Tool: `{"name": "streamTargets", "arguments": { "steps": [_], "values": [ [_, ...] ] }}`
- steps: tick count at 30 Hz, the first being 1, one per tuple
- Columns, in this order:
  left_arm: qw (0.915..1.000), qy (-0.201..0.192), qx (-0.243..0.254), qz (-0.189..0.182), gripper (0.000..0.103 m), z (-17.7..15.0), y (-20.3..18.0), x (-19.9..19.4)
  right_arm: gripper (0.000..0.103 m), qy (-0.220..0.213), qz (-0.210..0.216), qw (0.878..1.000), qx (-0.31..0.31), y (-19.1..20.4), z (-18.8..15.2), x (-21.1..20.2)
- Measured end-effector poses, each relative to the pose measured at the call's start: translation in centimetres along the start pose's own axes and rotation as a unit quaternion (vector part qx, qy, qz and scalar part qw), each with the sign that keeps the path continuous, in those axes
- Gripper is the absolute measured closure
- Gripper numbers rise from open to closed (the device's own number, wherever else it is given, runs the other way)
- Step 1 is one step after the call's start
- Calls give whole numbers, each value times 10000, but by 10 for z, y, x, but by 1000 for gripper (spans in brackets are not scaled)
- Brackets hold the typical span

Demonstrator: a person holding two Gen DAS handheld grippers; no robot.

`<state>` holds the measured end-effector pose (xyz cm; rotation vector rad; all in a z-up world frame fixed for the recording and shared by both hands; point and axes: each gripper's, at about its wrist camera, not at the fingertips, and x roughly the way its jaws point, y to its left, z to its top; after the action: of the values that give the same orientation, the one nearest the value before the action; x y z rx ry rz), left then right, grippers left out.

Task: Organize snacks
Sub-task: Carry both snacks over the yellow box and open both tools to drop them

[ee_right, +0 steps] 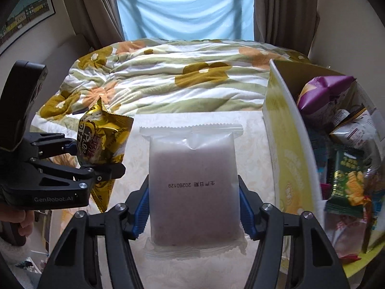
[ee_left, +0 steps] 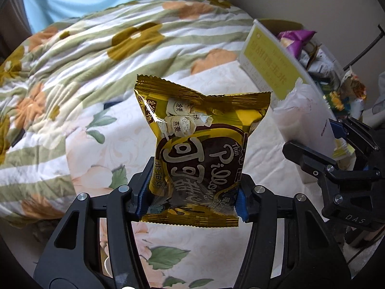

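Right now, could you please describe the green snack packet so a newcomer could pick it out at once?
Start at the yellow box standing on the bed's right side, packed with snacks. The green packet lies near its front, below the purple bag. It alone is dark green, with yellow crackers pictured on it.

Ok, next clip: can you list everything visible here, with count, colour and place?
crinkly gold foil snack packet: one, gold and brown, clamped in the left gripper, held above the bed
frosted white sealed snack pack: one, translucent white with a printed date, clamped in the right gripper
yellow-and-white cardboard box: one, on the bed at the right, holding snacks
purple snack bag: one, in the box, far end
green snack packet: one, in the box, near end
floral quilt: one, white, olive and orange, over the bed
pale blue curtain: one, at the window
framed picture: one, left wall
left gripper: black, blue pads
right gripper: black, blue pads
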<state>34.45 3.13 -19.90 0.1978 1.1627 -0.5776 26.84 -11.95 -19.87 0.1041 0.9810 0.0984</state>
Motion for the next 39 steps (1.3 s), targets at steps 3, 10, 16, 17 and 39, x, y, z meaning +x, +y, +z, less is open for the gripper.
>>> {"name": "streamTargets", "arguments": {
  "steps": [3,10,16,17,39],
  "values": [
    [9997,-221,113,-29,51,20,-26,-26,45,-61,-16,10000,43,-8,12,-30],
    [9983,-569,87,-118,51,70,-103,-52,45,-415,-44,9989,219,-62,33,-97],
    [9971,-693,25,-327,51,116,-182,-38,45,-734,-194,9969,200,-128,51,-137],
    [9970,-697,48,-325,51,124,-195,-32,45,-784,-206,9965,216,-142,53,-142],
    [9891,-782,-1166,438,3,122,-232,8,45,-450,531,9974,164,-273,88,-120]
  ]
}}
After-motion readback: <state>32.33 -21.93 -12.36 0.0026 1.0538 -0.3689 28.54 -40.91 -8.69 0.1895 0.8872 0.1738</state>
